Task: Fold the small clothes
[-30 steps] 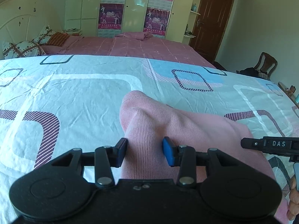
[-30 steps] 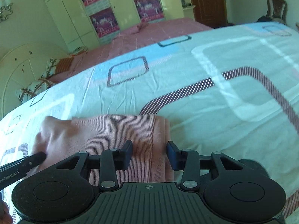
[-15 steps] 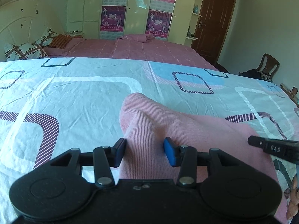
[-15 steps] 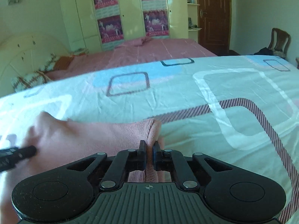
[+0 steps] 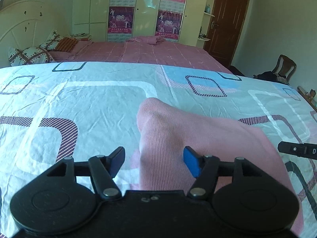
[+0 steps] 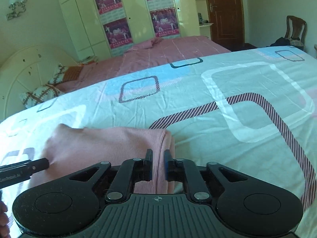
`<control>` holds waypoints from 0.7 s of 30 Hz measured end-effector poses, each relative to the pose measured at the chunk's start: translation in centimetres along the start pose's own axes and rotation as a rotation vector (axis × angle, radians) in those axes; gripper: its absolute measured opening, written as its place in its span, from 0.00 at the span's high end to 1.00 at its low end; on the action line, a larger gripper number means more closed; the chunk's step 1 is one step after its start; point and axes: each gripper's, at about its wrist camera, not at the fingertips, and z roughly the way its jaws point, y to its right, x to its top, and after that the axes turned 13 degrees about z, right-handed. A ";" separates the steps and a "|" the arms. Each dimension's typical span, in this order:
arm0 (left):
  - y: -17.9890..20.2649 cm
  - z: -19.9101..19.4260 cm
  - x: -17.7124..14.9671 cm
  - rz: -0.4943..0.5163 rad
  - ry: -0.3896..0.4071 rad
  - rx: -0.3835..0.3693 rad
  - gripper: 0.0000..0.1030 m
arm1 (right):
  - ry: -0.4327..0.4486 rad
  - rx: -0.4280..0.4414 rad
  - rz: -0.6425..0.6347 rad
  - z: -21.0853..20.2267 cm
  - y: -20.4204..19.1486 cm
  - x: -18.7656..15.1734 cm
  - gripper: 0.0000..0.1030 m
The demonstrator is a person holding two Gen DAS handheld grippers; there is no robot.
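A pink ribbed garment (image 5: 190, 134) lies folded on the patterned bed sheet (image 5: 79, 103). My left gripper (image 5: 154, 161) is open wide, its jaws astride the garment's left edge near me. In the right wrist view the garment (image 6: 103, 144) lies left of centre. My right gripper (image 6: 158, 163) is shut on the garment's right folded edge, with cloth pinched between the jaws. The right gripper's tip shows at the right of the left wrist view (image 5: 297, 150). The left gripper's tip shows at the left of the right wrist view (image 6: 23, 168).
The sheet (image 6: 237, 99) stretches far to the right and ahead. A second bed with a pink cover (image 5: 148, 51) and pillows (image 5: 33, 53) lies beyond. A wardrobe (image 5: 142, 10), a brown door (image 5: 227, 23) and a chair (image 5: 285, 67) stand at the back.
My right gripper closed on the garment's right edge about half a second ago and still holds it. My left gripper's jaws have opened wider around the left edge.
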 end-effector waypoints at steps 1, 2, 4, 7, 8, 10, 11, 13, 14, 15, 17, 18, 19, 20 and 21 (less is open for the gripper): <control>0.0 -0.5 -0.5 0.004 0.000 -0.005 0.39 | -0.004 0.007 -0.001 -0.6 0.1 -0.3 0.62; 0.1 -0.9 -0.9 0.002 -0.002 -0.008 0.39 | -0.005 0.009 -0.003 -1.2 0.2 -0.8 0.59; 0.0 -1.8 -1.9 -0.010 -0.008 -0.018 0.40 | -0.026 0.016 -0.019 -2.2 0.2 -1.8 0.59; 0.3 -2.6 -3.2 -0.035 -0.015 -0.043 0.46 | -0.057 0.025 -0.031 -3.4 0.4 -3.7 0.60; 0.3 -2.8 -3.6 -0.042 -0.018 -0.049 0.49 | -0.069 0.024 -0.037 -3.6 0.4 -4.3 0.60; 0.6 -3.1 -4.1 -0.047 -0.010 -0.048 0.53 | -0.093 0.024 -0.034 -4.0 0.6 -5.4 0.61; 0.8 -3.2 -4.2 -0.051 -0.008 -0.050 0.58 | -0.105 0.024 -0.024 -4.2 0.8 -5.9 0.64; 1.0 -3.4 -4.4 -0.066 -0.006 -0.052 0.60 | -0.126 0.012 -0.015 -4.3 1.3 -6.7 0.74; 1.2 -3.4 -4.4 -0.066 -0.003 -0.048 0.60 | -0.128 -0.001 -0.022 -4.3 1.4 -7.0 0.75; 1.4 -3.4 -4.5 -0.066 -0.002 -0.043 0.60 | -0.131 -0.015 -0.035 -4.2 1.5 -7.3 0.76; 1.6 -3.4 -4.5 -0.061 -0.003 -0.034 0.60 | -0.127 -0.027 -0.040 -3.8 1.9 -7.4 0.76; 1.7 -3.4 -4.5 -0.048 -0.006 -0.027 0.60 | -0.128 -0.031 -0.036 -3.6 2.0 -7.3 0.76; 1.8 -3.4 -4.4 -0.040 -0.009 -0.024 0.60 | -0.131 -0.032 -0.024 -3.6 2.2 -7.2 0.76; 1.8 -3.4 -4.4 -0.037 -0.015 -0.023 0.60 | -0.131 -0.036 -0.017 -3.6 2.1 -7.1 0.76; 1.8 -3.5 -4.3 -0.037 -0.021 -0.020 0.59 | -0.131 -0.038 -0.015 -3.7 2.1 -7.1 0.76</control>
